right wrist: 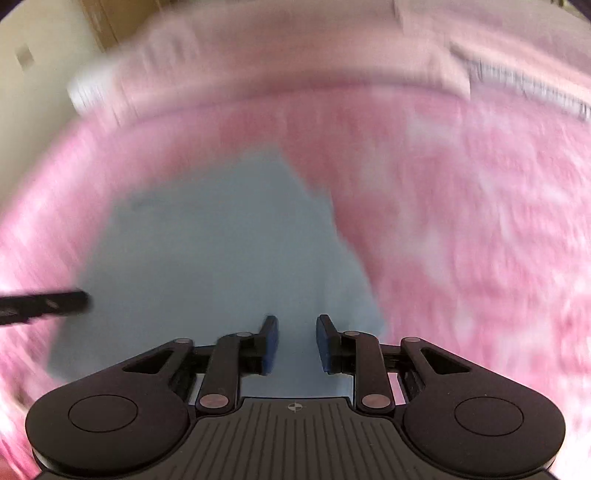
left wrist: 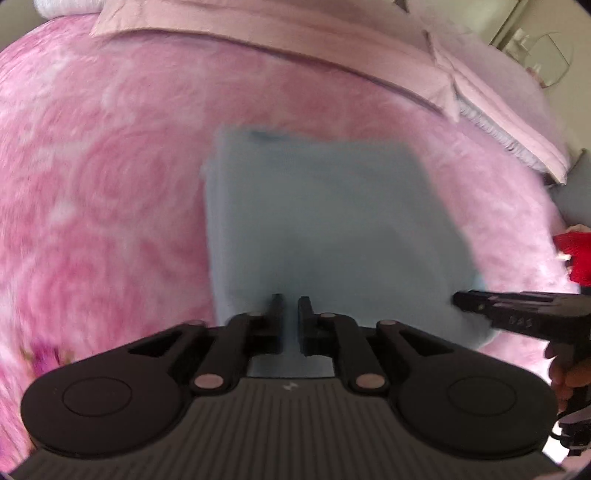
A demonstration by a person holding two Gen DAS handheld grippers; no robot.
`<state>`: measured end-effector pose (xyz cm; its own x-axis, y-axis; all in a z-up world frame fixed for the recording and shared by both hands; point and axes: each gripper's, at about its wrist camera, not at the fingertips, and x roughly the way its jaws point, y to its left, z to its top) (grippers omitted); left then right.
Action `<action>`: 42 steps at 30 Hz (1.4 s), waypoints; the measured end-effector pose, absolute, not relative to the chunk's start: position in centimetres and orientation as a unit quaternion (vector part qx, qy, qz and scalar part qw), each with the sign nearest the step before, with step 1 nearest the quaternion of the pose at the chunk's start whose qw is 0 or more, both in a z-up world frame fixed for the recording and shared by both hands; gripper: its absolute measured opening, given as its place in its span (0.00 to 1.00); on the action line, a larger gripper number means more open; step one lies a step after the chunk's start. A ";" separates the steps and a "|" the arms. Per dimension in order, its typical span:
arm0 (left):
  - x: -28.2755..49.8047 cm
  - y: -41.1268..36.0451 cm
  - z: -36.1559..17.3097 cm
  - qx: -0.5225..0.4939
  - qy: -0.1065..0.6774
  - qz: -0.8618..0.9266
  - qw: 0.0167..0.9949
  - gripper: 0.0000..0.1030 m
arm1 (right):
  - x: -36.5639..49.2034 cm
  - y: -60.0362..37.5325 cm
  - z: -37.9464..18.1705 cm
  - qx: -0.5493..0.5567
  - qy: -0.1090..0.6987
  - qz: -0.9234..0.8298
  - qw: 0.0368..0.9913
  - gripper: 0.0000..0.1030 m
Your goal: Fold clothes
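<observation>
- Where the pink flowered blanket [left wrist: 110,192] spreads over the bed, a pale blue cloth [left wrist: 314,221] lies on it, folded into a flat, nearly square block with blurred edges.
- Its near edge runs in under both grippers.
- The left gripper [left wrist: 290,310] has its fingers pressed almost together, with only a thin slit between them; the blue cloth fills that slit, but whether the pads pinch it I cannot tell.
- The right gripper [right wrist: 294,341] has its blue-padded fingers standing a little apart over the cloth's near edge; whether they hold any fabric I cannot tell.
- The left wrist view alone shows the right gripper from the side at the cloth's right corner, a hand [left wrist: 569,376] under it and something red [left wrist: 576,254] at the far right.
- The right wrist view alone shows the cloth's ragged right edge and a cream wall [right wrist: 33,74] at the left.
- Pink pillows [left wrist: 258,33] line the far side of the blanket.
</observation>
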<state>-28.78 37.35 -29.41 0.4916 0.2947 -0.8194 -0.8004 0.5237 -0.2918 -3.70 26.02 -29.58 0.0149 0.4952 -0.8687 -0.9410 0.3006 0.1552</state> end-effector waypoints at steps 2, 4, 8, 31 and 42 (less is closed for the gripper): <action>-29.0 37.7 -28.9 -0.357 0.360 0.348 0.789 0.04 | -4.0 25.8 -29.9 -0.237 0.444 0.534 0.680 0.25; -29.5 37.5 -27.8 -0.362 0.352 0.349 0.789 0.04 | -4.2 26.2 -28.8 -0.243 0.447 0.521 0.686 0.25; -30.5 35.7 -26.6 -0.366 0.355 0.331 0.794 0.04 | -5.6 24.0 -26.3 -0.227 0.422 0.522 0.705 0.25; -28.7 23.0 -17.4 -0.354 0.433 0.445 0.700 0.28 | -7.6 15.3 -21.3 -0.260 0.504 0.523 0.637 0.69; -28.0 16.6 -5.6 -0.312 0.390 0.492 0.713 0.41 | -5.6 10.2 -8.4 -0.193 0.474 0.576 0.637 0.69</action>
